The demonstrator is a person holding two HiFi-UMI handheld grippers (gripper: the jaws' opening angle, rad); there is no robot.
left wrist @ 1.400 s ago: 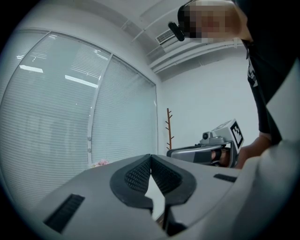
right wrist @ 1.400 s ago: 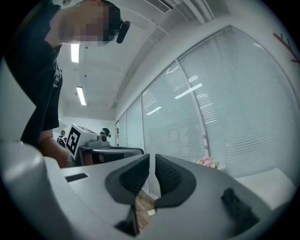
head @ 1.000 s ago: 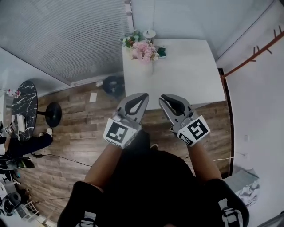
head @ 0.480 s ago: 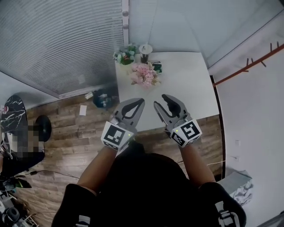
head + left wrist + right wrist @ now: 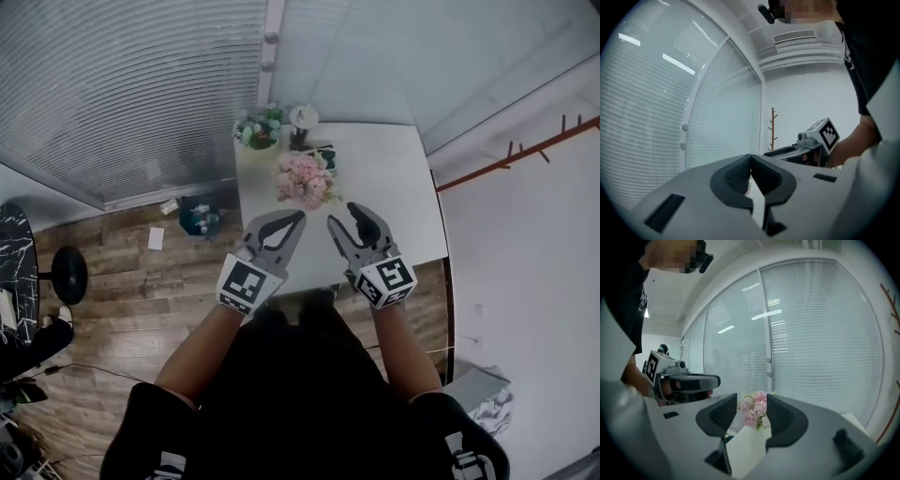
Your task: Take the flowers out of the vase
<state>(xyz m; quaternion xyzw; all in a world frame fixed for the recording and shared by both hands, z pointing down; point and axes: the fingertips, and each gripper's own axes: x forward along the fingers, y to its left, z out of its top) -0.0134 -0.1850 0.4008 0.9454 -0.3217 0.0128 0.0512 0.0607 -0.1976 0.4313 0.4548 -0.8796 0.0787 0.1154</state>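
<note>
flowers: pink bunch on left half of white counter, blooms up, long axis upright | vase: not made out beneath blooms, stems hidden | left claw: pinched together, empty | right claw: wide, just been opening, nothing between, near side of flowers, apart

Light: cool, even daylight through the blinds; soft shadows, lamp streaks on glass. Quality: fisheye bending at edges, dark corners in my gripper views
</note>
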